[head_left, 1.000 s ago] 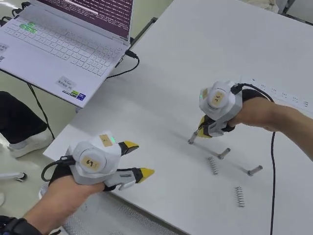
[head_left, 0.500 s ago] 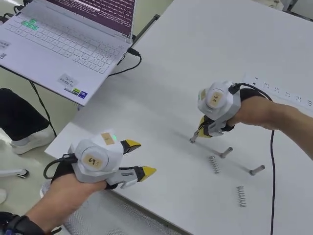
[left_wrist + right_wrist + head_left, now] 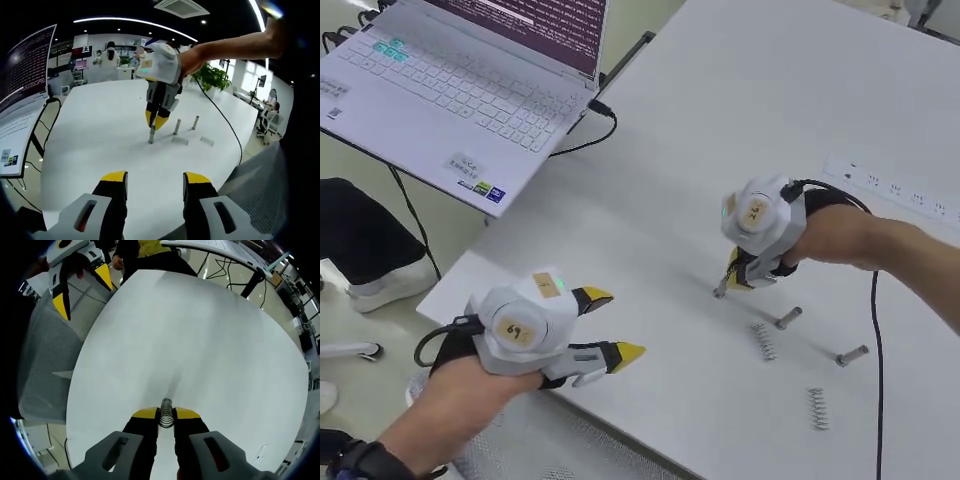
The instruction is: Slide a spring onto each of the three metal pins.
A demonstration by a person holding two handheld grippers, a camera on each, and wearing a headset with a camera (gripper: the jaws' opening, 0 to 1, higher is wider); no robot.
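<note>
Three upright metal pins stand on the white table: the left pin [image 3: 721,289], the middle pin [image 3: 786,318] and the right pin [image 3: 851,354]. My right gripper [image 3: 734,280] is directly over the left pin, shut on a spring [image 3: 166,417] that sits around the pin's top; the same pin [image 3: 152,135] rises to that gripper in the left gripper view. Two loose springs lie flat: one [image 3: 762,341] near the middle pin, one [image 3: 817,408] nearer the front edge. My left gripper [image 3: 612,325] hovers open near the table's front left edge, holding nothing.
An open laptop [image 3: 470,85] sits at the far left with a black cable [image 3: 582,135] trailing onto the table. A white power strip [image 3: 890,187] lies at the right. A grey mesh surface [image 3: 55,355] lies below the table edge.
The head camera has shifted slightly. My right gripper has stayed on the left pin with the spring, sinking a little; the left gripper holds its place.
</note>
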